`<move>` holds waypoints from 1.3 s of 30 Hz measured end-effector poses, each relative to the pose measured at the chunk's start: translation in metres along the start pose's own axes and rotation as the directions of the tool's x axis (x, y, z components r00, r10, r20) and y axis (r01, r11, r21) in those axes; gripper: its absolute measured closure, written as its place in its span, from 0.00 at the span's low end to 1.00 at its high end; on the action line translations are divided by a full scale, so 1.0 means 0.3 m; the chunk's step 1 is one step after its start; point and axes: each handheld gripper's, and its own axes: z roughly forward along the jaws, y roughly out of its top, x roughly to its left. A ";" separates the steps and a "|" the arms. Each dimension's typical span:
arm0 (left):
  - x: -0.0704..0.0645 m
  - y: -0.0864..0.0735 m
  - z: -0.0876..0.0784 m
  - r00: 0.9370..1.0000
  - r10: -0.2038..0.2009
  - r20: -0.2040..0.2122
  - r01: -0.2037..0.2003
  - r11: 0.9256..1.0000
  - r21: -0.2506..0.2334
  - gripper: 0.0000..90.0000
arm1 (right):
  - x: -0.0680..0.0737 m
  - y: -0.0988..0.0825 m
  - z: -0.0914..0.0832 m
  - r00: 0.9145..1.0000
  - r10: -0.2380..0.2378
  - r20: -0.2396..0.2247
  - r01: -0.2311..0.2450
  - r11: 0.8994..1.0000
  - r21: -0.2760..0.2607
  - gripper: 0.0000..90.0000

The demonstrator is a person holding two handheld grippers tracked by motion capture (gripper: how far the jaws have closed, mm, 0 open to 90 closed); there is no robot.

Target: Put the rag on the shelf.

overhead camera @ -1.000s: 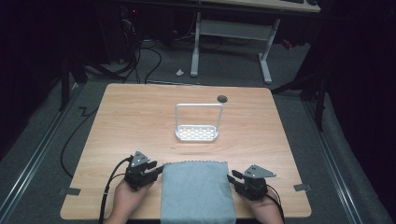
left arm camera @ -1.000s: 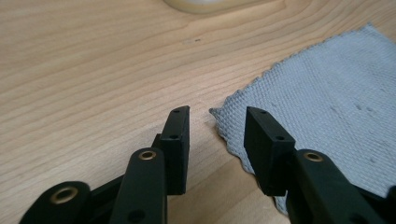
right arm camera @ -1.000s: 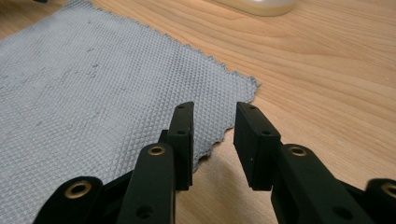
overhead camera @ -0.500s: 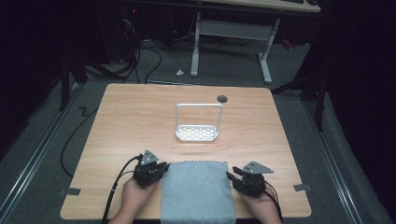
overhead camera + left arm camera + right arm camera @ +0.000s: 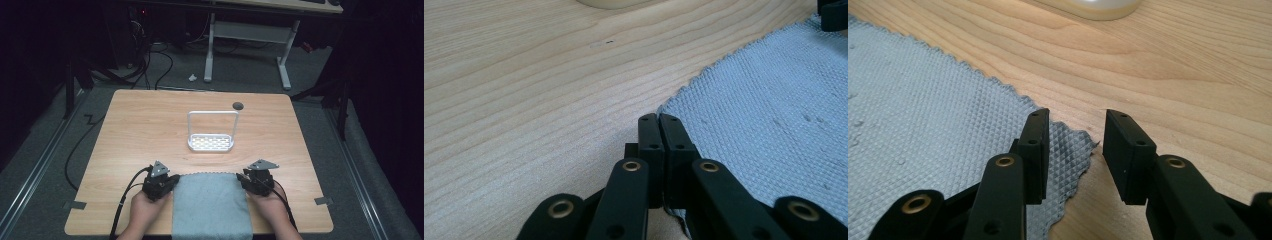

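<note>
Wooden table [image 5: 150,130], pale grain, set in a dark room over grey flooring. Left gripper [image 5: 659,120]: jaws pressed together on the far left corner of the grey cloth [image 5: 211,205], having just closed; the cloth's edge is pinched between the pads. Right gripper [image 5: 1075,132]: jaws apart, recently narrowing, straddling the cloth's far right corner without pressing it; that corner lies flat on the wood between them. Cloth: waffle-textured, spread flat at the near edge of the table between both hands. White rack [image 5: 212,132]: perforated base with an upright wire hoop, standing mid-table, well beyond the cloth. Small dark disc [image 5: 238,105]: near the far edge, just beyond the rack.
</note>
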 end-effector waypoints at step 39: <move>-0.018 -0.008 -0.045 1.000 0.005 0.008 -0.004 0.995 -0.098 0.99 | 0.036 -0.026 -0.082 0.998 -0.039 -0.043 0.032 0.986 -0.163 1.00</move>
